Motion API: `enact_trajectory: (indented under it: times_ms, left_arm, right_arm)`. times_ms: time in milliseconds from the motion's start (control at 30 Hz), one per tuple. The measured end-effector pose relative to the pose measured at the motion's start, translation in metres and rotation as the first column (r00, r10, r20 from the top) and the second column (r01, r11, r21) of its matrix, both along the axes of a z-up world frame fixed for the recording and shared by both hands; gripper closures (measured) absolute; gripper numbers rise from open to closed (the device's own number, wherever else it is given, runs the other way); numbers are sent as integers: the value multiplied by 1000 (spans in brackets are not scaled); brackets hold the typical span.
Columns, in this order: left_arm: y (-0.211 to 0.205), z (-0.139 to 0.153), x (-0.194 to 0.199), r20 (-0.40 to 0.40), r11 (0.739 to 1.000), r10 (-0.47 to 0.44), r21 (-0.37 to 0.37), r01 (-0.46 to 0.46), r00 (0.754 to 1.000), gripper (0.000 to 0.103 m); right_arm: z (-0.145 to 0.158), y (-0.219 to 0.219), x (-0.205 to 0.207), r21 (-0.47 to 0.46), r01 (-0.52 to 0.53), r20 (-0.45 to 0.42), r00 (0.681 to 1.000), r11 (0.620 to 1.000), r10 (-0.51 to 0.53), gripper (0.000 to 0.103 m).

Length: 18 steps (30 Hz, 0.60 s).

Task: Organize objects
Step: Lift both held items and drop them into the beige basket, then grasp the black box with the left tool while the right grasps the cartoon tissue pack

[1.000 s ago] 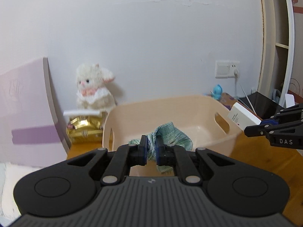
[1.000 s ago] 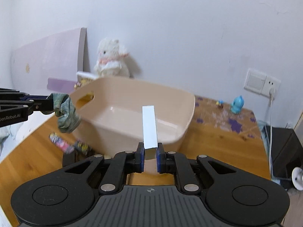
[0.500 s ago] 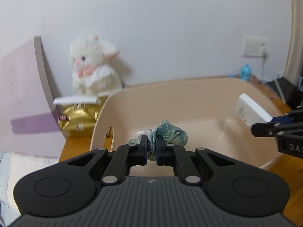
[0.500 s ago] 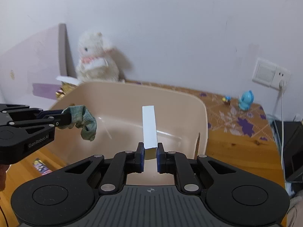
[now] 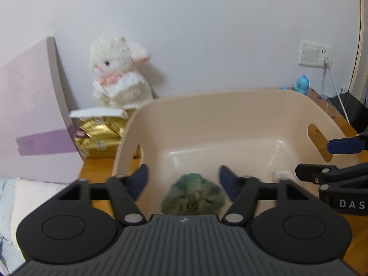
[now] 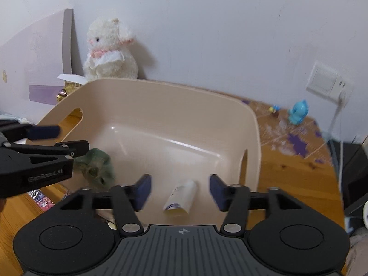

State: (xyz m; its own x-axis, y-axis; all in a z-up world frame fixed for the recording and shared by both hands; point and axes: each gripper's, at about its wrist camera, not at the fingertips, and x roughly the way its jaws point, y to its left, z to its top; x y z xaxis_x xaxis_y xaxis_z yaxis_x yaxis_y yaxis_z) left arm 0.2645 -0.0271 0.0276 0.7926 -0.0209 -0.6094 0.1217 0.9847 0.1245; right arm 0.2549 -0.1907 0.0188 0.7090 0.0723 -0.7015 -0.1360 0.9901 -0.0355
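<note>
A beige plastic basket (image 5: 241, 105) (image 6: 184, 96) stands on the wooden table. My left gripper (image 5: 184, 181) is open over the basket's near side; a crumpled green cloth (image 5: 193, 195) (image 6: 99, 168) is loose below it, inside the basket. My right gripper (image 6: 179, 189) is open over the basket's near wall; a white box (image 6: 181, 195) (image 5: 281, 175) is loose below it, inside the basket. Each gripper shows at the edge of the other's view.
A white plush toy (image 5: 119, 73) (image 6: 108, 50) and a gold packet (image 5: 99, 135) sit behind the basket by a pink board (image 5: 27, 115). A blue figurine (image 6: 297, 112) and a wall socket (image 6: 326, 82) are at the right. Colourful packets (image 6: 43, 201) lie left of the basket.
Both grippers moved forward over the basket and opened. The green cloth left the left gripper and the white box left the right one; both dropped into the basket.
</note>
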Motion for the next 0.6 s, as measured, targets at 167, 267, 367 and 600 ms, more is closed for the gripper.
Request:
enact_trajectory:
  times_ms: [167,267,367,600]
  left_arm:
    - [7,19,-29,62,1000,12,3,-13,998,10]
    - [11,27,-49,87,1000,10,5,-10,996,10]
    - [15,29,-66,98,1000,10,8,-11,995,10]
    - [25,22,-103,90,1000,20,14,-21,996,10]
  right_arm:
    - [19,-5,-26,30,1,61,998,1000,-3,5]
    - [27,-9,-44,46,0,88,996,999,-4,0]
    - [32,-11,-61,52,-5,102,995,999,0,0]
    - [36,-15,-104,76,-14,118,993,997,5,0]
